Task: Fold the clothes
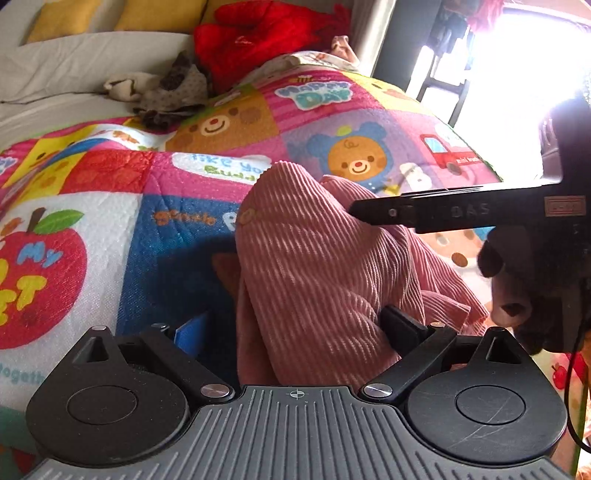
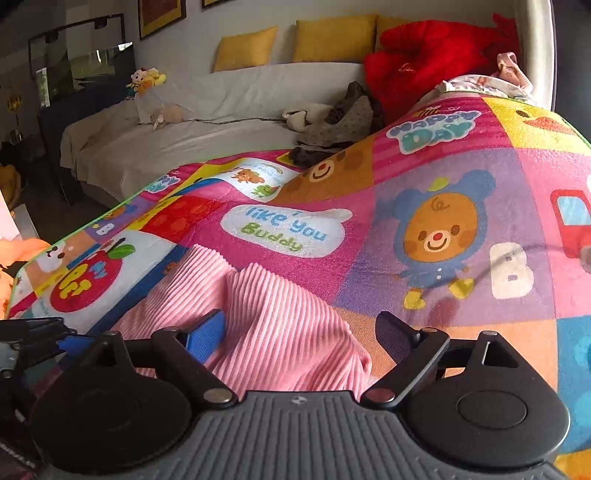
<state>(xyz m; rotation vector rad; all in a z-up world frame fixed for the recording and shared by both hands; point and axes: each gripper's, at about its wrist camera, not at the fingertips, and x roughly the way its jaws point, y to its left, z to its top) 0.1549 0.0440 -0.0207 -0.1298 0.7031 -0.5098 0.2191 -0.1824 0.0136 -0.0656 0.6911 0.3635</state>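
In the left wrist view, a pink ribbed garment [image 1: 314,266] was seen heaped on a brightly printed play mat [image 1: 110,221], rising in a hump directly ahead of the left gripper [image 1: 295,332]. The cloth filled the space between the two fingers, the blue-padded one [image 1: 192,334] at the left and the black one [image 1: 400,326] at the right. Whether the pads were pressing on the fabric or merely flanking it could not be told, since the cloth hid the inner faces. From the right edge, the right gripper [image 1: 369,214] was seen as a dark finger laid across the upper right part of the garment, touching or just above it. Behind the mat, a white-covered bed [image 1: 74,74] was seen with yellow cushions [image 1: 159,14], a red plush [image 1: 258,33] and a small pile of grey-brown clothes [image 1: 173,88].

In the right wrist view, the same pink garment [image 2: 266,325] was shown lying on the mat [image 2: 461,166] near the mat's near-left corner, its folded hump reaching in between the fingers of the right gripper [image 2: 299,332]. The jaws were spread wide and released: the blue pad [image 2: 207,332] was touching or just beside the cloth, while the dark pad [image 2: 395,332] stood clear of it over bare mat. Part of the left gripper [image 2: 33,332] was visible at the left edge. The grey-brown clothes [image 2: 332,122], red plush [image 2: 424,55] and yellow cushions [image 2: 332,37] were seen beyond.
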